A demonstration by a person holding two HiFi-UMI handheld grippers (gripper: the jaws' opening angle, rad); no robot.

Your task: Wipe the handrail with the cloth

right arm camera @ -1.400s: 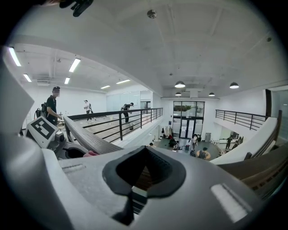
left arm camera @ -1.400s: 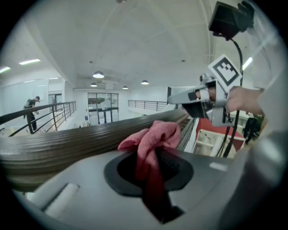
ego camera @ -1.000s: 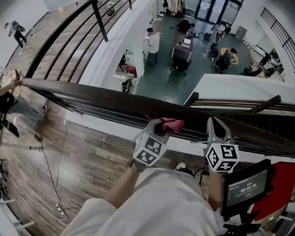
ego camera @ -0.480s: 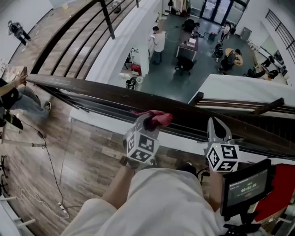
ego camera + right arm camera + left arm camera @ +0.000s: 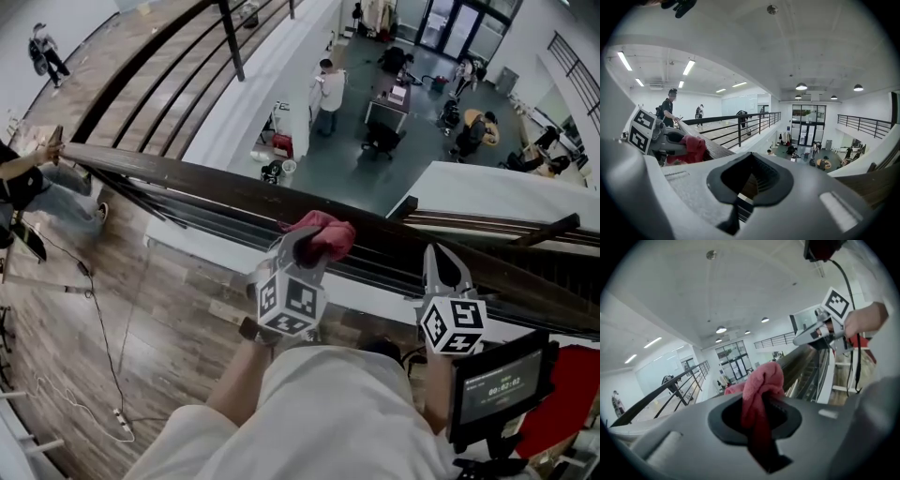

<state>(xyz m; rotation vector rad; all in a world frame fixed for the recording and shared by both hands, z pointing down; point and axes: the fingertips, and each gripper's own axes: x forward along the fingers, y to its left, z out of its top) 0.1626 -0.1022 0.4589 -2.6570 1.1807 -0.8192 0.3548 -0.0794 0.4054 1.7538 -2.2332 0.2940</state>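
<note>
The dark wooden handrail point(image 5: 169, 173) has our crumpled red cloth point(image 5: 325, 232) pressed on its top, clamped in our left gripper point(image 5: 309, 246). Our right gripper point(image 5: 441, 264) hovers near the rail, jaws together on nothing. We judge the wiping is partway, with long stretches left.

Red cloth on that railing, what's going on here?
A person on an upper walkway holds a hand-held gripper in each hand. The left hand-held gripper is clamped on a red cloth, which sits bunched against the top of the dark wooden handrail, apparently for wiping it. The right hand-held gripper is shut and holds nothing, further right along the rail. Other people are on the floor below.
</note>
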